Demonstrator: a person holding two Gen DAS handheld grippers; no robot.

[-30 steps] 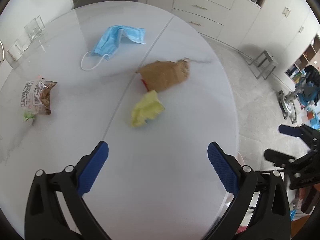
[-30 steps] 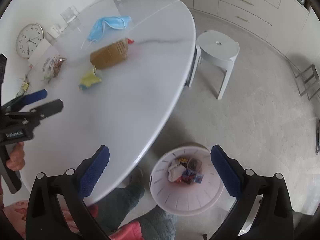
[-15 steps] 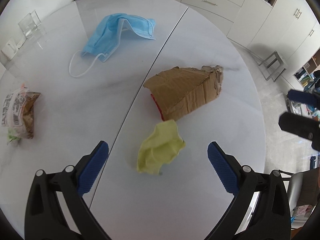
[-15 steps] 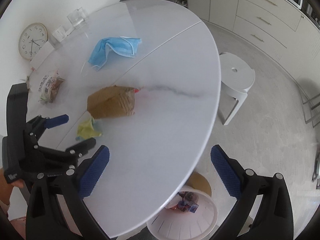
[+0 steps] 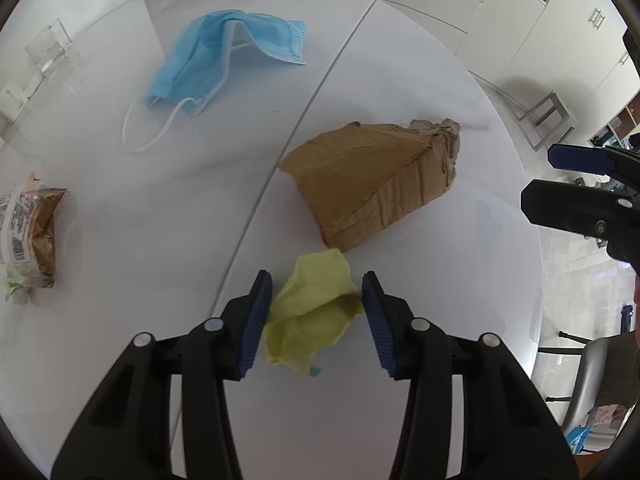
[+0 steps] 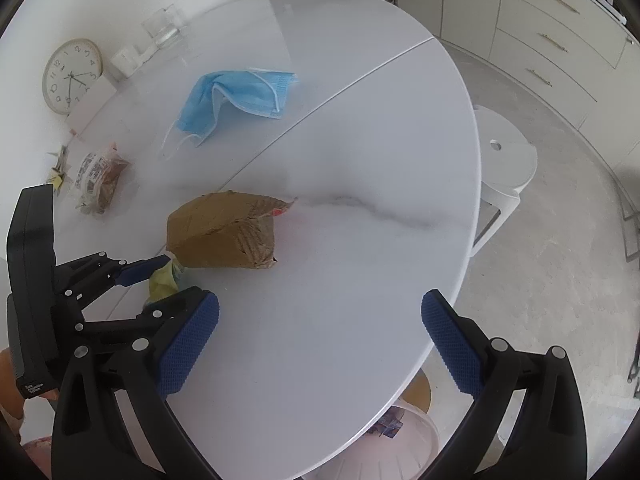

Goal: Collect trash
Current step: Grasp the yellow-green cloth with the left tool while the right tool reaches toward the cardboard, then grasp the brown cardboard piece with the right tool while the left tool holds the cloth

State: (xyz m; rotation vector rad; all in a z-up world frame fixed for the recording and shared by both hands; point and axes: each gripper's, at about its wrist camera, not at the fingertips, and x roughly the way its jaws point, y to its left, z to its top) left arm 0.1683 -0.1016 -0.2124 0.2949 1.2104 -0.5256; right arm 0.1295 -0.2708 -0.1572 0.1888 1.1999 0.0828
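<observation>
1. Yellow crumpled paper (image 5: 312, 312) lies on the white table (image 5: 420, 380), right between the blue pads of the left gripper (image 5: 317, 312).
2. Its jaws have just been closing and now stand narrow, both pads pressing the sides of the yellow paper.
3. Just beyond the paper, nearly touching its far edge, sits a torn piece of brown cardboard (image 5: 376, 184).
4. Farther off to the left lies a blue face mask (image 5: 224, 56), and at the left edge a snack wrapper (image 5: 28, 236).
5. From the right wrist camera, the right gripper (image 6: 320, 340) hangs over bare table near the cardboard, jaws wide with nothing between them.
6. Below the near table edge, a white bin (image 6: 384, 444) shows some trash inside.
</observation>
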